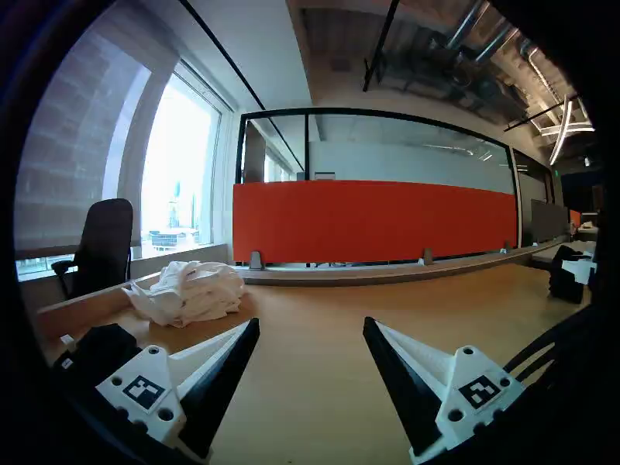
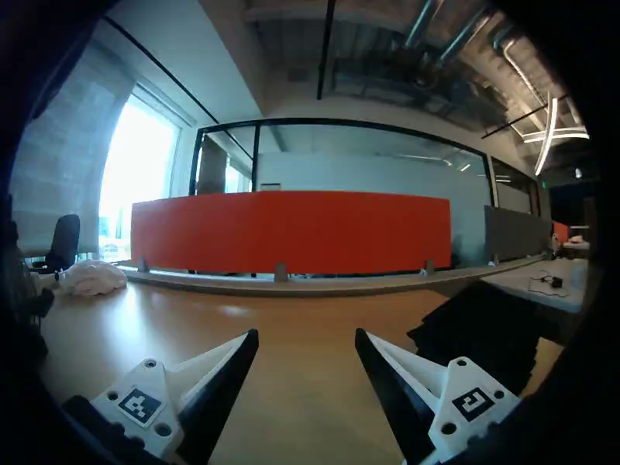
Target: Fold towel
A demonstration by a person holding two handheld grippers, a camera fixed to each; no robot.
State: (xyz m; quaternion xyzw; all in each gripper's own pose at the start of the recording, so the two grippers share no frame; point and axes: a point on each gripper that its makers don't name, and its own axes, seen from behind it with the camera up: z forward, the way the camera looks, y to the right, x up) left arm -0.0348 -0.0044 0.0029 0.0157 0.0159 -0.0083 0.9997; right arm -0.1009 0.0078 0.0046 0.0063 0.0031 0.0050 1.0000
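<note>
White, crumpled cloth: the towel (image 1: 190, 291) lies unfolded in a loose heap on the wooden desk (image 1: 434, 294), at ten o'clock in the left gripper view and small at nine o'clock in the right gripper view. Neither gripper touches it. The left gripper (image 1: 310, 322) has its fingers spread apart over bare wood, and the right gripper (image 2: 306, 333) is likewise spread, holding nothing. A dark stack (image 2: 488, 333) sits at four o'clock of the right gripper. Behind the desk run an orange partition (image 1: 372, 221), a black chair (image 1: 105, 244) and a bright window (image 1: 178, 178).
</note>
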